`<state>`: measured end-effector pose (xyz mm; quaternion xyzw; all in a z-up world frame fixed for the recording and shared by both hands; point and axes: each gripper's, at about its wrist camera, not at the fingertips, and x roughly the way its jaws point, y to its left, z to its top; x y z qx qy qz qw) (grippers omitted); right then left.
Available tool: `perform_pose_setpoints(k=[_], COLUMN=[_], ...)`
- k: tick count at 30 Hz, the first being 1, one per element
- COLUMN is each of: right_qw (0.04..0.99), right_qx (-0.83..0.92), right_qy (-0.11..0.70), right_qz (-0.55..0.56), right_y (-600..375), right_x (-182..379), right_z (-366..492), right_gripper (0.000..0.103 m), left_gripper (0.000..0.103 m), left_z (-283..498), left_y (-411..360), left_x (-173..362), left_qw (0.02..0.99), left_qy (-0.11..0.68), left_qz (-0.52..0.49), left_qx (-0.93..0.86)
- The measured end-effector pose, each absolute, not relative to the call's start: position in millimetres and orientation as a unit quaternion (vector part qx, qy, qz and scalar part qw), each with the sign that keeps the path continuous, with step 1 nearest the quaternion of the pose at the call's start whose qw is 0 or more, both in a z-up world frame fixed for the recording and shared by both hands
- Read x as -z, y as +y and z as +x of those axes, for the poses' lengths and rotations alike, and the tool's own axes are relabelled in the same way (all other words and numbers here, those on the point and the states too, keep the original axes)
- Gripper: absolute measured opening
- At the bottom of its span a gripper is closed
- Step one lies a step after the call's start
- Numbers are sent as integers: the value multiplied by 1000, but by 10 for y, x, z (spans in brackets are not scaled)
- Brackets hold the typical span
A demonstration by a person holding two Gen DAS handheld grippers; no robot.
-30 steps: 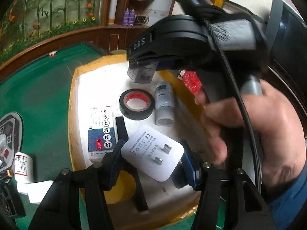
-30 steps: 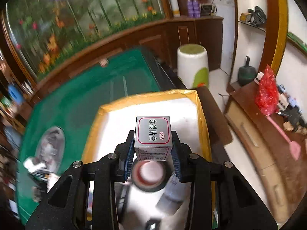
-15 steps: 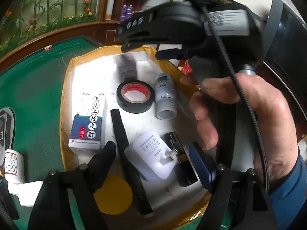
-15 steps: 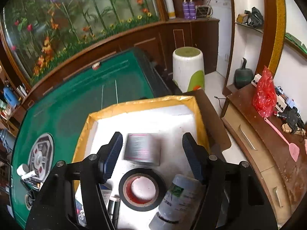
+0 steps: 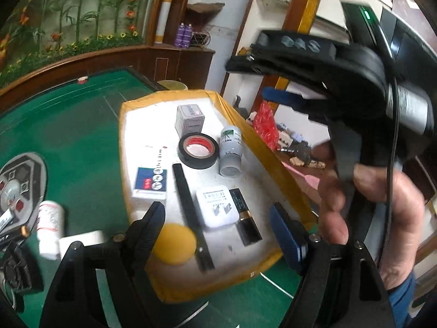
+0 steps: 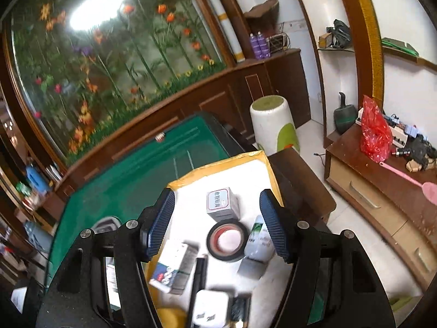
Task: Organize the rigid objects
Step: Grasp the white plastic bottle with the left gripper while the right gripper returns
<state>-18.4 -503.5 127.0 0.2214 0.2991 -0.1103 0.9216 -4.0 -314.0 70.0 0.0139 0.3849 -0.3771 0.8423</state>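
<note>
While both hand-held grippers hover with jaws apart and empty, left and right, the tray ahead of them already holds a box, tape, bottle and charger. Left of the left one, another bottle lies on the table, likely unsorted.

Raised letters "DAS", seen upside down, on the black body of the right gripper, upper right of the left wrist view. White plug adapter, lower centre: CE mark and small print, too fine to read. Grey carton, centre of the right wrist view: red-framed Chinese label, characters blurred; blue-and-white box: column of Chinese characters, also illegible.
</note>
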Motion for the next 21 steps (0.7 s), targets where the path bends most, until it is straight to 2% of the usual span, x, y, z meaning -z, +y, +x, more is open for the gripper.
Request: perform_pose_setpoints(k=[11, 17, 21], right_qw=[927, 919, 906], right_qx=[27, -46, -111], right_qy=[292, 332, 374], right_qz=[233, 208, 162], right_y=[-4123, -3282, -2754], right_x=[-1186, -842, -603], right_z=[-255, 50, 204], right_gripper=[65, 65, 65], left_gripper=[79, 79, 79], left_z=[-207, -176, 111], left_y=[-2069, -1097, -439], left_x=[-791, -661, -610], left_qw=[874, 900, 912], left_qy=[359, 353, 364], left_qz=[13, 11, -20], left_qx=[328, 257, 190])
